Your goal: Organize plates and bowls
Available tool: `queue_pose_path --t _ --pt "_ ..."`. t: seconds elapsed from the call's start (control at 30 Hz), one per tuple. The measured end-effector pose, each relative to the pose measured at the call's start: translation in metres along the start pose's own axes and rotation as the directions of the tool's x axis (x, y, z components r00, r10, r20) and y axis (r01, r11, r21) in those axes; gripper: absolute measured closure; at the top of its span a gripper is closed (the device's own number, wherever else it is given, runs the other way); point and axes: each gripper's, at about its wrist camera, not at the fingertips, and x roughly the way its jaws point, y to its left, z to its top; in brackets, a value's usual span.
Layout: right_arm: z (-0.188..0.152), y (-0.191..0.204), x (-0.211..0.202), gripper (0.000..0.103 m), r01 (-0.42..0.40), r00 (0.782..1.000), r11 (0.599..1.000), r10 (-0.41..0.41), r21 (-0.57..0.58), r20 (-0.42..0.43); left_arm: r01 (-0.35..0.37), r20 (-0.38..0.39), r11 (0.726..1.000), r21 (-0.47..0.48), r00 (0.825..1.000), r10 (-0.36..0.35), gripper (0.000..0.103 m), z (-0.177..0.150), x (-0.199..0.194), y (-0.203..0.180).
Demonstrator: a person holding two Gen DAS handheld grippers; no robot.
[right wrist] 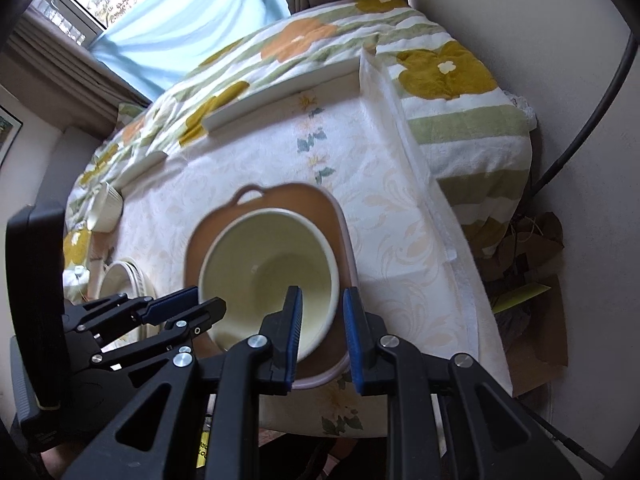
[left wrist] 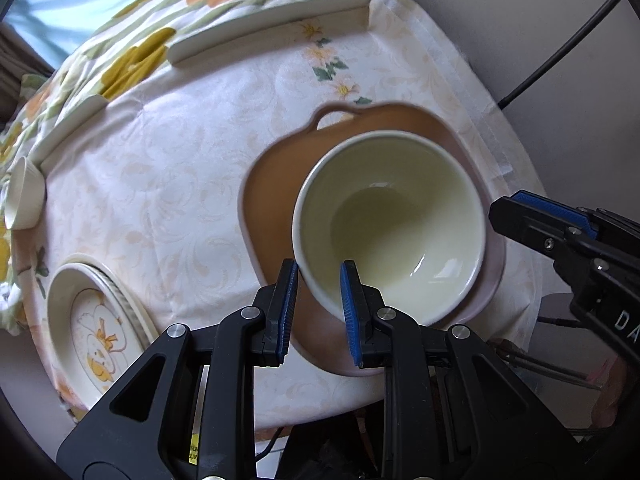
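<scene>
A cream bowl (left wrist: 390, 224) stands in a brown handled dish (left wrist: 276, 184) on the tablecloth; both also show in the right wrist view, bowl (right wrist: 268, 276) and dish (right wrist: 312, 200). My left gripper (left wrist: 319, 312) is open, its jaws straddling the bowl's near rim without visible contact. My right gripper (right wrist: 320, 336) is open, its jaws on either side of the bowl's right rim. A stack of patterned plates (left wrist: 94, 328) sits at the left, and a small white ribbed bowl (left wrist: 24, 194) stands farther left.
A flowered towel (right wrist: 452, 80) covers the far side and right end of the table. White strips (left wrist: 276, 20) hold the cloth's far edge. The table's near edge (left wrist: 320, 408) is just below my grippers. A black cable (right wrist: 580, 128) hangs at the right.
</scene>
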Motion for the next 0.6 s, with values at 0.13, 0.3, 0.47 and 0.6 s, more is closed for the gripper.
queue_pose_path --t 0.13,0.3,0.47,0.6 --pt "0.006 0.005 -0.021 0.084 -0.011 0.999 1.0 0.012 -0.021 0.052 -0.005 0.067 1.0 -0.005 0.998 0.005 0.084 0.001 -0.025 -0.001" --pt "0.012 0.02 -0.045 0.084 -0.046 0.993 0.995 0.056 -0.09 0.109 -0.019 0.179 0.998 -0.061 0.983 0.03 0.084 -0.006 -0.062 0.011" --pt "0.022 0.046 -0.065 0.084 -0.099 0.978 0.974 0.133 -0.204 0.159 -0.032 0.325 0.988 -0.151 0.942 0.08 0.079 -0.018 -0.104 0.036" --pt "0.03 0.075 -0.072 0.075 -0.138 0.966 0.945 0.194 -0.297 0.168 -0.017 0.41 0.972 -0.236 0.905 0.116 0.007 -0.033 -0.131 0.066"
